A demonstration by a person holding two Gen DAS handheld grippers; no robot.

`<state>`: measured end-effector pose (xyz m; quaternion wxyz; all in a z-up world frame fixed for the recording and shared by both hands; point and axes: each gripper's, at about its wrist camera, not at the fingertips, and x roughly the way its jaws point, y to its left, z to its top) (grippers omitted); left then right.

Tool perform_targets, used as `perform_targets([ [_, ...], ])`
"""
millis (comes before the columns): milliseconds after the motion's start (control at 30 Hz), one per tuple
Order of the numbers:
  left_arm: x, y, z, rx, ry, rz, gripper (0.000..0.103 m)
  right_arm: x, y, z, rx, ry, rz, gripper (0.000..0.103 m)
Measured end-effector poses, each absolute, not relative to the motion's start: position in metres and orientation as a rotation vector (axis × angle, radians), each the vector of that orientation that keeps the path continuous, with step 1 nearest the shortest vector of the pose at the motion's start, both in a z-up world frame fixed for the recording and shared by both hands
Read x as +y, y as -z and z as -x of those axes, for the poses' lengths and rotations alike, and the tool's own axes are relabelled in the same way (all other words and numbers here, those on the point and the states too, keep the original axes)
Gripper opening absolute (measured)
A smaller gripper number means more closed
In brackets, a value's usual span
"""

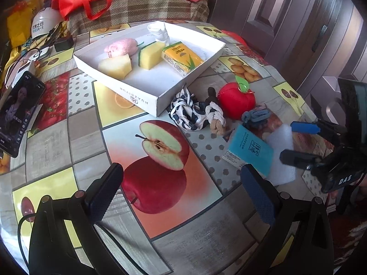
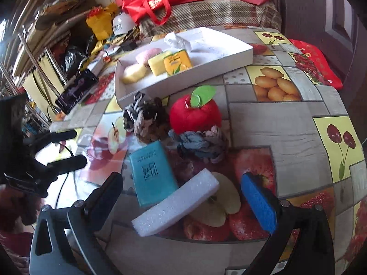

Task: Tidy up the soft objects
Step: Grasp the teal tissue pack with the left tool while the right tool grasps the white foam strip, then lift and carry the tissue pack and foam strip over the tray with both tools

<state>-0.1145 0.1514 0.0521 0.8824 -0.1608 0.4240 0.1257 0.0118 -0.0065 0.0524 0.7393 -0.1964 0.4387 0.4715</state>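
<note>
White foam block (image 2: 176,204) lies flat, uncompressed.

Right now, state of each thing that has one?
Left gripper: open, holding nothing.
Right gripper: open, foam block between its fingers, not gripped.
White tray: partly filled.
Yellow tissue pack: in tray.
Blue tissue pack: on table.
Plush apple: upright, on table.
Phone: screen on.

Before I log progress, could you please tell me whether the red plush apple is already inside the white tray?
No, the red plush apple sits on the tablecloth just outside the white tray, beside the hair ties.
</note>
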Motion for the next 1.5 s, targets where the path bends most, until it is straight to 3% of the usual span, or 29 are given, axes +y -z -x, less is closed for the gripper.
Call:
perform_targets([
  [67, 0.144, -0.052, 0.107, 0.887, -0.218, 0.307, 0.103, -0.015, -0.043, -0.012, 1.005, -1.031, 0.435, 0.097],
  [133, 0.134, -0.050, 0.099, 0.896, -0.180, 0.279, 0.103, -0.027, -0.038, -0.019, 1.034, -1.010, 0.405, 0.063],
  [200, 0.125, -0.047, 0.091, 0.908, -0.135, 0.265, 0.103, -0.037, -0.034, -0.027, 1.063, -0.998, 0.365, 0.045],
  [333, 0.101, -0.041, 0.070, 0.933, -0.037, 0.200, 0.103, -0.051, -0.037, -0.031, 1.074, -1.038, 0.286, 0.034],
  [667, 0.064, -0.019, 0.015, 1.004, 0.041, 0.018, 0.102, -0.090, -0.060, -0.054, 1.039, -0.967, 0.156, 0.031],
  [700, 0.064, -0.017, 0.013, 1.009, 0.044, 0.027, 0.100, -0.091, -0.063, -0.055, 1.034, -0.965, 0.146, 0.031],
  [733, 0.065, -0.015, 0.013, 1.015, 0.040, 0.039, 0.081, -0.091, -0.065, -0.056, 1.028, -0.965, 0.140, 0.031],
  [767, 0.066, -0.012, 0.012, 1.027, 0.041, 0.050, 0.076, -0.091, -0.068, -0.057, 1.020, -0.966, 0.135, 0.031],
  [967, 0.069, -0.029, 0.030, 0.989, 0.044, 0.092, 0.076, -0.088, -0.102, -0.062, 0.920, -0.978, 0.109, 0.030],
  [1300, 0.116, -0.137, 0.081, 0.643, -0.193, 0.208, 0.076, -0.091, -0.195, -0.069, 0.634, -0.963, -0.031, 0.030],
  [1500, 0.139, -0.156, 0.120, 0.550, -0.315, 0.257, 0.076, -0.092, -0.227, -0.070, 0.541, -0.980, -0.086, 0.030],
])
